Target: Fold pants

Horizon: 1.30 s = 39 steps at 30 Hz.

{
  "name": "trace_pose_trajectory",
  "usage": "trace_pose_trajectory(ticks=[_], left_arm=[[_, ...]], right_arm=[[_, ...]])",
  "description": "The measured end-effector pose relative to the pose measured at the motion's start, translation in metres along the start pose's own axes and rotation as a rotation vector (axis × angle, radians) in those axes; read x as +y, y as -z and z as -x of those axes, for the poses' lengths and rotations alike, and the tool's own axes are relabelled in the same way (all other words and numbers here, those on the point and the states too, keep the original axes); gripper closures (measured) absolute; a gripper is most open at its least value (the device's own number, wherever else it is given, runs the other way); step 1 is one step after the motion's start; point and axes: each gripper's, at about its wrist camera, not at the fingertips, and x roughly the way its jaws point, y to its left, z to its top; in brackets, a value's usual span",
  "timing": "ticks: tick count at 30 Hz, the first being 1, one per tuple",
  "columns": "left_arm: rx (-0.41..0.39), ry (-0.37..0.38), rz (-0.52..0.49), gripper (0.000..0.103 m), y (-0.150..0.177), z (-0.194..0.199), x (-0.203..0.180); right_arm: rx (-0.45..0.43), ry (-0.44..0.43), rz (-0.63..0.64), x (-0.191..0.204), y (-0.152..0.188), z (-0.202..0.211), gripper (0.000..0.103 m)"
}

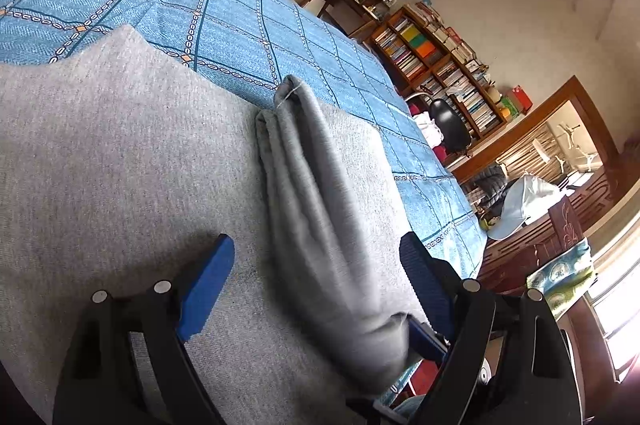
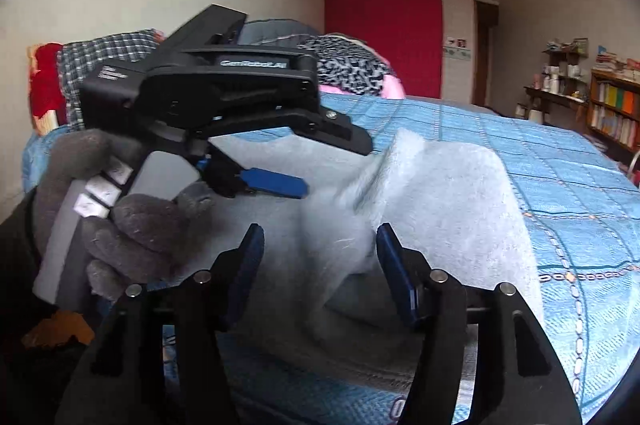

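We judge the folding to be partly done: the grey pants (image 1: 120,153) lie spread on the bed's blue checked cover (image 1: 224,13), doubled over so that one broad flat panel faces us, and a narrower strip of the same cloth (image 1: 320,193) lies bunched along its top in a long ridge. In the right wrist view that cloth rises in a loose, unflattened hump (image 2: 432,193) near the bed's near edge, so we think the fold has been brought over but not smoothed or squared; at least one more fold and a flattening look to be left, though we cannot see the full length of the garment. Our left gripper (image 1: 316,285) stands wide open over the pants, its blue pads (image 1: 208,281) either side of the ridge; the ridge runs between the jaws, but the pads do not press on it, and the near end of the ridge is too blurred for us to say whether it brushes the right-hand pad. Our right gripper (image 2: 320,265) is about half open, its jaws apart with the hump of cloth just beyond and between them, nothing clamped. From that view we also see the left gripper (image 2: 276,185) held in a grey-gloved hand (image 2: 132,221) just above the cloth, at the bed's near side.
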Motion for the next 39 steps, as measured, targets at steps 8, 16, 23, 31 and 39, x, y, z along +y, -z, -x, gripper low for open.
trace_pose_trajectory(ticks=[8, 16, 23, 31, 39], left_arm=[[0.016, -0.003, -0.045, 0.019, 0.002, 0.002, -0.009], [0.057, 0.002, -0.047, 0.019, 0.003, -0.008, -0.014], [0.1, 0.016, -0.06, 0.019, 0.0, -0.021, -0.023], [0.136, 0.006, -0.074, 0.017, -0.001, -0.036, -0.029], [0.141, -0.073, -0.052, 0.082, 0.003, -0.04, -0.026]], right_arm=[[-0.014, -0.122, 0.011, 0.008, 0.0, 0.021, 0.042], [-0.032, -0.014, -0.175, -0.041, 0.006, 0.041, 0.055], [0.037, -0.059, -0.113, -0.024, 0.01, 0.018, 0.065], [0.082, -0.058, -0.081, -0.002, 0.017, 0.004, 0.087], [0.059, -0.114, -0.072, 0.003, 0.018, 0.018, 0.087]])
